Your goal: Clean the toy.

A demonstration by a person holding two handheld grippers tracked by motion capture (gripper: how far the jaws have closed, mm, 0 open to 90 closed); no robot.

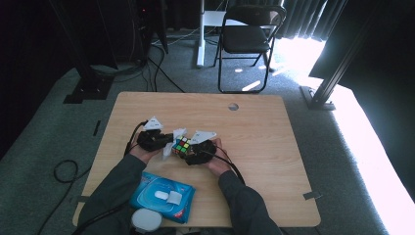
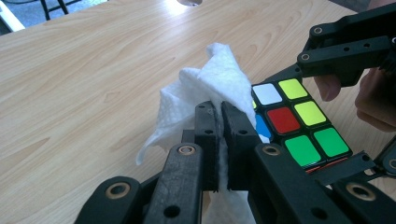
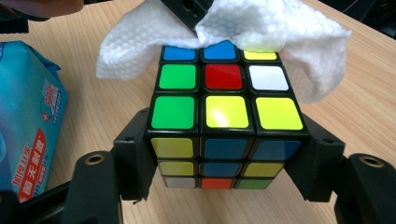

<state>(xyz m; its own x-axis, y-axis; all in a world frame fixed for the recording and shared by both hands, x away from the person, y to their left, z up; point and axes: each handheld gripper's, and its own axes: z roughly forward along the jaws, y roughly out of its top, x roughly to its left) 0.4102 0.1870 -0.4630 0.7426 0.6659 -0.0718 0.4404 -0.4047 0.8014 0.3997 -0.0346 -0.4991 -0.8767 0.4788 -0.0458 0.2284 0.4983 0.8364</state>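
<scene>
High view puts the puzzle cube (image 1: pixel 182 145) at the centre of the frame, mid-table (image 1: pixel 254 147), clamped side to side by the right gripper (image 1: pixel 192 152). Left gripper (image 1: pixel 166 142) is clenched on a white wipe (image 1: pixel 169 147) that touches the cube's far top edge. Bare wood spreads right and toward the far edge; a blue wipe pack (image 1: pixel 162 196) lies at the near edge, lower left.

Blue wipes pack (image 3: pixel 28 116): white Chinese characters on a red strip, too skewed to read reliably.
</scene>
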